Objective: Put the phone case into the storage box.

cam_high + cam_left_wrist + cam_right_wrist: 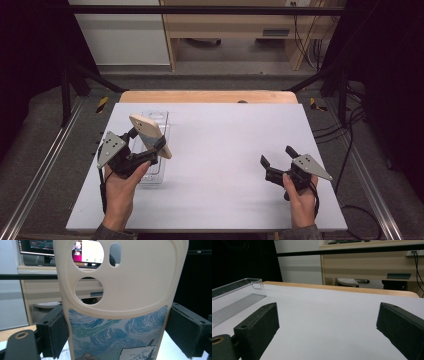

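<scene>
Phone case [150, 135] sits clamped in my left claw [146, 146], long axis tilted over the clear tray [156, 176]; my right claw [278, 158] gapes idle, well apart.

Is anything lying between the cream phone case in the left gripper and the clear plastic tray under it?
Nothing visible. The cream phone case, clamped in the left gripper, hangs above the clear plastic tray, whose visible part looks bare.

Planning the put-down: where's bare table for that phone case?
Free: the white table between the clear tray and the right claw, plus the far strip toward the wooden edge. Crowded: the left side, where the left claw holds the phone case over the tray.
</scene>
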`<state>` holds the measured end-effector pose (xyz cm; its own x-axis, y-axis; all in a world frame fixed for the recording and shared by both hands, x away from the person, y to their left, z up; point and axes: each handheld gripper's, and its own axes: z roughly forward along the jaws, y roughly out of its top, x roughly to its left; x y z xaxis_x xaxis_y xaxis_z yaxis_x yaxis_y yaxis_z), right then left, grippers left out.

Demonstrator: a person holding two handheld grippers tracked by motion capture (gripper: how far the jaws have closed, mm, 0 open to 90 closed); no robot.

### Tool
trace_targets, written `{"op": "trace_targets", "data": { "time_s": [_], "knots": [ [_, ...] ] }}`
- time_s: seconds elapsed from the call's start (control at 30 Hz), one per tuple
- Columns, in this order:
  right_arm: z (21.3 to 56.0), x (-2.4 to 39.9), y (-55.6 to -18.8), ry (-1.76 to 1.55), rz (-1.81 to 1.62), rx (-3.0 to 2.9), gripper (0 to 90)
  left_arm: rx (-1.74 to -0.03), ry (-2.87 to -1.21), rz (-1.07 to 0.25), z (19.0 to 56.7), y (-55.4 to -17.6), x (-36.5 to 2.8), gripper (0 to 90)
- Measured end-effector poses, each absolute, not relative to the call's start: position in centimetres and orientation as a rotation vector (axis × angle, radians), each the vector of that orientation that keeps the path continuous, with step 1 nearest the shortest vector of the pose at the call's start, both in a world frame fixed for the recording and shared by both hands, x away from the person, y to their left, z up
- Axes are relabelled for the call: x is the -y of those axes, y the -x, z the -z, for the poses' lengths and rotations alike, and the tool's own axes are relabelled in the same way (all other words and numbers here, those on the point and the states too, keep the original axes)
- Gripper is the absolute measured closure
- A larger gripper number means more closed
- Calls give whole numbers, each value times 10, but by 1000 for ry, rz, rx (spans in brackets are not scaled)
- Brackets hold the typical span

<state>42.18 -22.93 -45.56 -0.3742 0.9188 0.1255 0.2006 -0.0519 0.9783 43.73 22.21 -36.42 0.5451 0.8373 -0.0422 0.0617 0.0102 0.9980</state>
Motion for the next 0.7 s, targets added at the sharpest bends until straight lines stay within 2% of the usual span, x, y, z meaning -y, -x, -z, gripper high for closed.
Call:
{"op": "trace_targets", "data": {
  "time_s": [0.53,0.7],
  "knots": [
    [471,226,-417,-1111,-1462,-1667,39,-894,-1518,-785,337,-458,-220,121],
    [474,223,-417,-1097,-1471,-1694,41,-908,-1555,-843,328,-468,-219,121]
  ]
}}
